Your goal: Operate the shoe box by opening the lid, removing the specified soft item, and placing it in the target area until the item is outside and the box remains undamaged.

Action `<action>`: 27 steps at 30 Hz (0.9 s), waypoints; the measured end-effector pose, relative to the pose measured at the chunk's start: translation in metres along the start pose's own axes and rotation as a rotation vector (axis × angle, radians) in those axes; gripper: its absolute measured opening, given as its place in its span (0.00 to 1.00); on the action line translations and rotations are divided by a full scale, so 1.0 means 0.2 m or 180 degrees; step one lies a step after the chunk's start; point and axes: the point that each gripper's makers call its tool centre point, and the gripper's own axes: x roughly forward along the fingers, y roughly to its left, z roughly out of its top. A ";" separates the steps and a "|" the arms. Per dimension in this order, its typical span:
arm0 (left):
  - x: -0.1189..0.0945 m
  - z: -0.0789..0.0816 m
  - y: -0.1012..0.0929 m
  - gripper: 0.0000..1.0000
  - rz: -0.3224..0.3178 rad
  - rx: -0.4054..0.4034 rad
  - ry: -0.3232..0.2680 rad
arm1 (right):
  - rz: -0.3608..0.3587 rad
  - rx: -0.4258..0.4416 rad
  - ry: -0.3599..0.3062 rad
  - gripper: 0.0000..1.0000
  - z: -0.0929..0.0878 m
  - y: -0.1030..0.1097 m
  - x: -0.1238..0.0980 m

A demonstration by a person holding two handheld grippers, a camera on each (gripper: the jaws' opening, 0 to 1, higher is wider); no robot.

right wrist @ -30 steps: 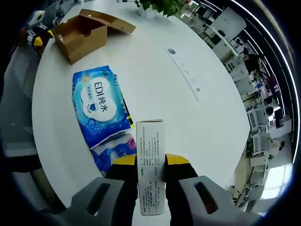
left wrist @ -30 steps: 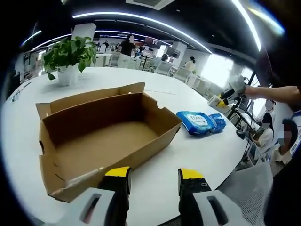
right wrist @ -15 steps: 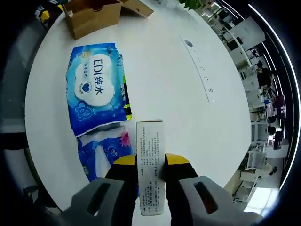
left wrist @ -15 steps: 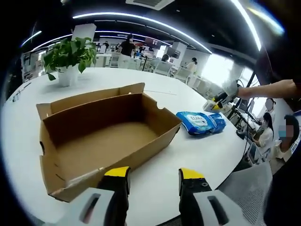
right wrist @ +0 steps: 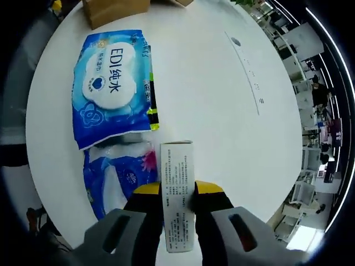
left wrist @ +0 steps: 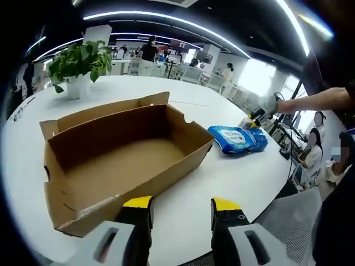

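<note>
The open cardboard shoe box (left wrist: 119, 158) lies empty on the white round table (left wrist: 222, 183), just beyond my left gripper (left wrist: 180, 206), whose jaws stand open and empty. Right of the box lie blue soft packs (left wrist: 238, 139). In the right gripper view, my right gripper (right wrist: 177, 191) is shut on a small white printed carton (right wrist: 177, 191), held above the table next to a blue wipes pack (right wrist: 111, 88) and a smaller blue pack (right wrist: 116, 177). The right gripper (left wrist: 256, 115) also appears in the left gripper view, past the blue packs.
A potted green plant (left wrist: 77, 64) stands at the far side of the table (right wrist: 222, 111). A corner of the box (right wrist: 113, 10) sits at the top of the right gripper view. Office desks and people fill the background. The table edge (left wrist: 277, 188) curves close on the right.
My right gripper, still holding the white carton, has moved closer to the blue packs and lower over the table. The left gripper has barely shifted; the box is unchanged.
</note>
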 end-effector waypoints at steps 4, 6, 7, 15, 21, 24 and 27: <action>0.00 0.00 0.00 0.41 0.0014 0.0007 0.0010 | 0.0020 -0.0023 -0.0003 0.18 -0.01 0.03 0.02; 0.01 0.00 0.00 0.41 0.0030 0.0029 0.0027 | 0.0033 -0.0026 0.0011 0.18 -0.03 0.03 0.03; 0.00 0.00 0.00 0.41 0.0026 0.0030 0.0022 | 0.0027 -0.0001 0.0005 0.18 -0.03 0.03 0.03; 0.00 -0.01 0.01 0.41 0.0054 0.0045 0.0008 | 0.0042 0.0030 -0.0012 0.18 -0.03 0.03 0.03; -0.01 0.00 0.01 0.41 0.0061 0.0023 -0.0019 | 0.0073 0.0018 0.0027 0.18 -0.03 0.03 0.02; -0.01 0.00 0.02 0.41 0.0059 0.0024 -0.0024 | 0.0079 0.0001 0.0042 0.19 -0.03 0.04 0.02; -0.01 0.00 0.02 0.41 0.0055 0.0022 -0.0030 | 0.0069 0.0017 0.0059 0.20 -0.04 0.04 0.02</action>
